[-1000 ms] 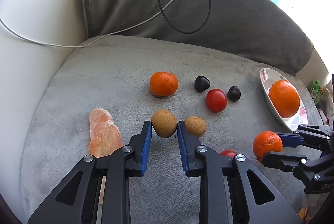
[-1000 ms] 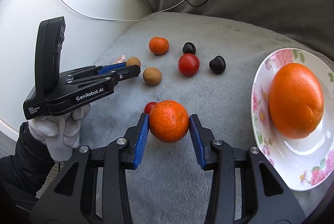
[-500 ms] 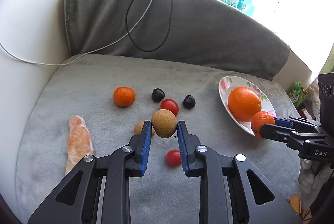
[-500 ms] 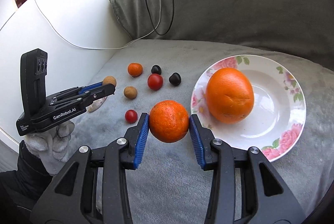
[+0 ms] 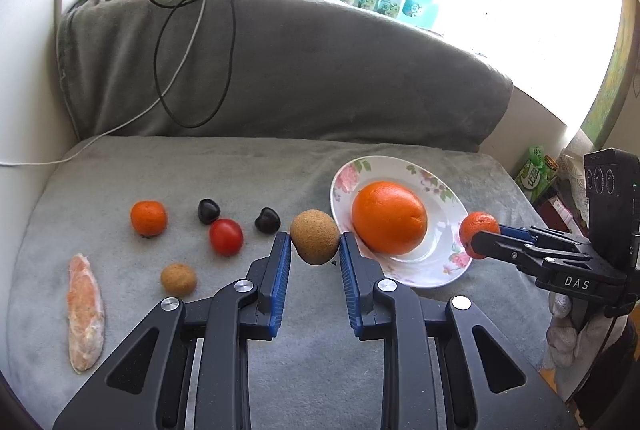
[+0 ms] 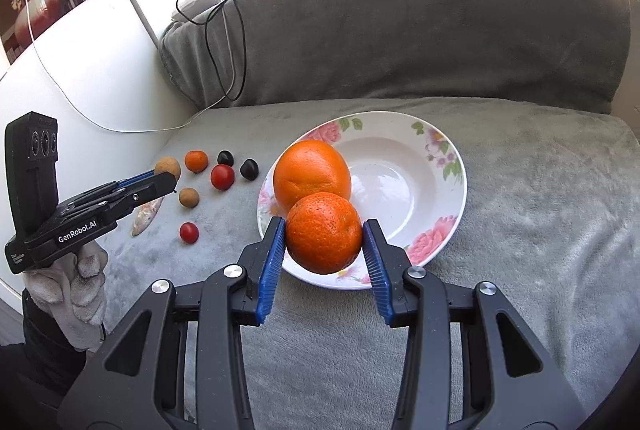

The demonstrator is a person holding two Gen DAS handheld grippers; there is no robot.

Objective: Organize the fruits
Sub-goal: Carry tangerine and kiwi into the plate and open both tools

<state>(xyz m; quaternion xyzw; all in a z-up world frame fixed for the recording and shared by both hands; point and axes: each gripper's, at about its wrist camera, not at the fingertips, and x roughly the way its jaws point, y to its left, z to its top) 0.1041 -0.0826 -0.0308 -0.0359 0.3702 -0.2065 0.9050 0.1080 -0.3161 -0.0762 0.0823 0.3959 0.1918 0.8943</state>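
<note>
My left gripper [image 5: 314, 256] is shut on a brown round fruit [image 5: 315, 236] and holds it in the air left of a flowered white plate [image 5: 444, 270]. A big orange [image 5: 389, 217] lies in the plate. My right gripper [image 6: 324, 246] is shut on a tangerine [image 6: 324, 232] and holds it over the plate's near rim [image 6: 440, 234], just in front of the big orange [image 6: 312, 171]. The right gripper [image 5: 486, 236] with its tangerine [image 5: 478, 226] also shows in the left wrist view. The left gripper [image 6: 164, 179] with the brown fruit [image 6: 168, 167] shows in the right wrist view.
On the grey cushion [image 5: 240, 169] left of the plate lie a small tangerine [image 5: 148, 218], a red tomato [image 5: 226, 236], two dark fruits [image 5: 209, 210] [image 5: 267, 220], a second brown fruit [image 5: 178, 279] and a peeled orange segment [image 5: 85, 312]. A small red tomato [image 6: 189, 232] lies nearer. Cables [image 5: 192, 41] hang over the backrest.
Both grippers have risen and moved right toward the plate with their fruits held. The tangerine is now over the plate's near rim; the brown fruit is close to the plate's left edge.
</note>
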